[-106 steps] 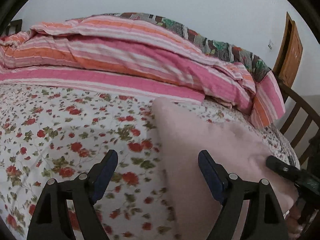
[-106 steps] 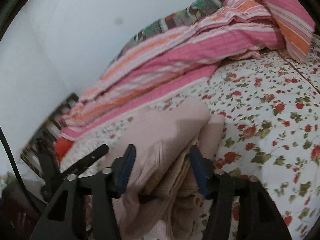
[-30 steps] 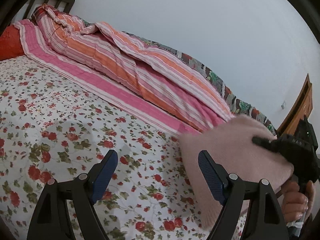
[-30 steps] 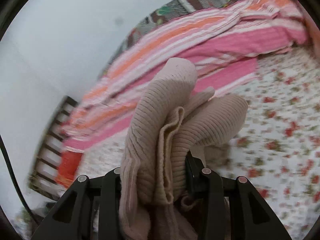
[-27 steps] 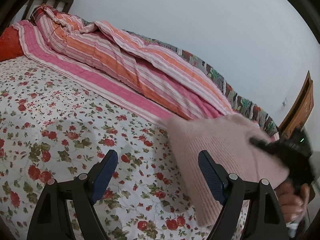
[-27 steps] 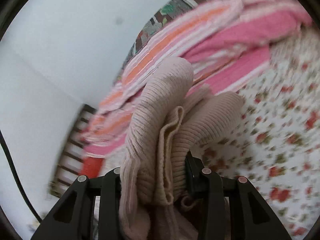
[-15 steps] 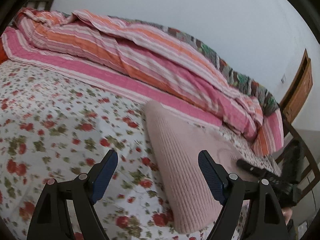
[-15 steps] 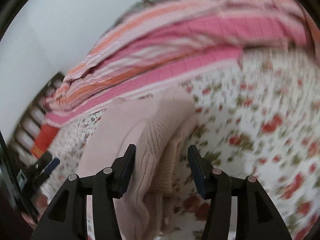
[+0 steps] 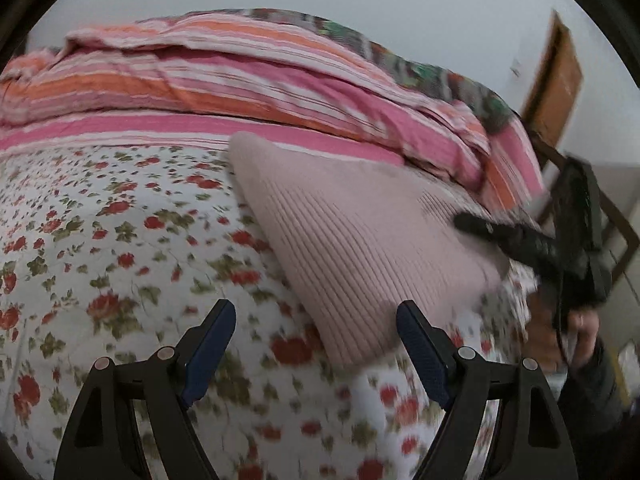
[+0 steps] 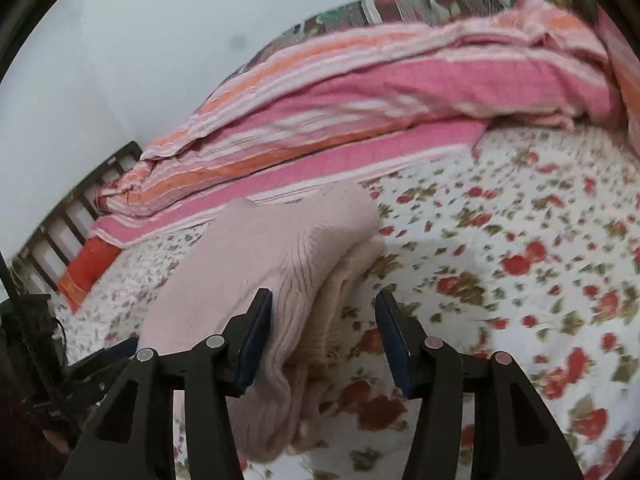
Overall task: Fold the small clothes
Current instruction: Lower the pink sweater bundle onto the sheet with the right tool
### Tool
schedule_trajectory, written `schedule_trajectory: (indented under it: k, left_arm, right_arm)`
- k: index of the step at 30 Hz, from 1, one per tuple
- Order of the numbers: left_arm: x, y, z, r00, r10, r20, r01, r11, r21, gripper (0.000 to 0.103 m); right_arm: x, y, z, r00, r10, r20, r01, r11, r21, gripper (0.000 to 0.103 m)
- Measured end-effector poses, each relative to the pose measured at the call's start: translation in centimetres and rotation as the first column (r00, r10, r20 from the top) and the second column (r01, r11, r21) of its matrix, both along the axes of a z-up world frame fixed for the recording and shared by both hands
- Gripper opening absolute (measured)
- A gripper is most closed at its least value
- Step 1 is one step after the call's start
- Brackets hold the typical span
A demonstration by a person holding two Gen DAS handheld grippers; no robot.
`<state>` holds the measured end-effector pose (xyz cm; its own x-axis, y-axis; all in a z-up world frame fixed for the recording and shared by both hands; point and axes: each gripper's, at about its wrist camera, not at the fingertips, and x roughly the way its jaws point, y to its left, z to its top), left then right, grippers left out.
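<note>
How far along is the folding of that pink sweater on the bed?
Mostly done, it seems: the pink ribbed sweater lies folded into a compact stack on the floral bedsheet. In hand: nothing; the right gripper has just opened around the stack's near end, and the left gripper is open and empty. Left: pulling clear, perhaps tidying edges.

We see the left gripper (image 9: 314, 334) angled downward, its blue-padded fingers (image 9: 208, 350) spread wide with nothing between them. The right gripper (image 10: 324, 324) tilts down too, jaws just eased apart, pads no longer pressing. In the left view, a hand (image 9: 582, 326) grasps the right gripper's handle.
</note>
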<state>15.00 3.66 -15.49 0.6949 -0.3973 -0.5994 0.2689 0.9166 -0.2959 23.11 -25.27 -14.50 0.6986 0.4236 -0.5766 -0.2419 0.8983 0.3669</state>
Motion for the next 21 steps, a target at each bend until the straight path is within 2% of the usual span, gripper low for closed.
schedule_trajectory:
  k: [6,8,9,13,14,15,17,19,21]
  left_arm:
    - [-1.3,-1.0,-1.0,1.000,0.002,0.017,-0.004,0.994,0.106,0.080]
    - [-1.3,-1.6,-1.1,1.000,-0.003,0.025,0.000,0.993,0.119,0.069]
    - [-1.3,-2.0,-1.1,1.000,-0.005,0.030,0.001,0.992,0.123,0.066]
    - [-1.1,-3.1,-1.1,0.999,-0.024,0.028,0.021,0.996,0.090,0.030]
    - [-1.3,-3.0,-1.0,0.999,-0.029,0.037,0.026,0.996,0.080,0.018]
    - [-1.4,-2.3,-0.7,0.998,-0.005,0.063,0.000,0.997,0.075,0.014]
    - [-1.2,-0.7,-0.4,0.998,0.012,0.064,-0.015,0.999,0.037,0.013]
    - [-0.7,1.1,-0.9,0.998,0.065,0.025,-0.065,0.998,-0.011,0.013]
    - [-0.4,1.6,-1.5,0.998,0.060,-0.018,-0.060,0.997,-0.039,0.014]
  right_arm:
    - [-0.7,-0.3,0.1,1.000,0.005,0.006,-0.005,1.000,-0.011,0.052]
    - [-0.8,-0.5,0.2,1.000,0.004,0.010,-0.004,1.000,-0.002,0.052]
    - [-0.8,-0.5,0.2,1.000,0.003,0.011,-0.003,1.000,0.001,0.052]
    - [-0.4,0.1,-0.1,1.000,0.023,-0.004,-0.023,1.000,0.015,0.052]
    - [-0.2,0.4,-0.3,0.999,0.035,-0.014,-0.035,0.999,0.022,0.052]
    - [-0.1,0.6,-0.5,0.999,0.044,-0.024,-0.043,0.999,0.022,0.052]
    - [-0.1,0.9,-0.5,0.998,0.047,-0.028,-0.047,0.999,0.008,0.052]
    - [-0.2,0.8,-0.4,0.999,0.048,-0.022,-0.048,0.999,0.018,0.052]
    - [-0.4,0.7,-0.2,0.998,0.062,-0.016,-0.062,0.998,0.033,0.052]
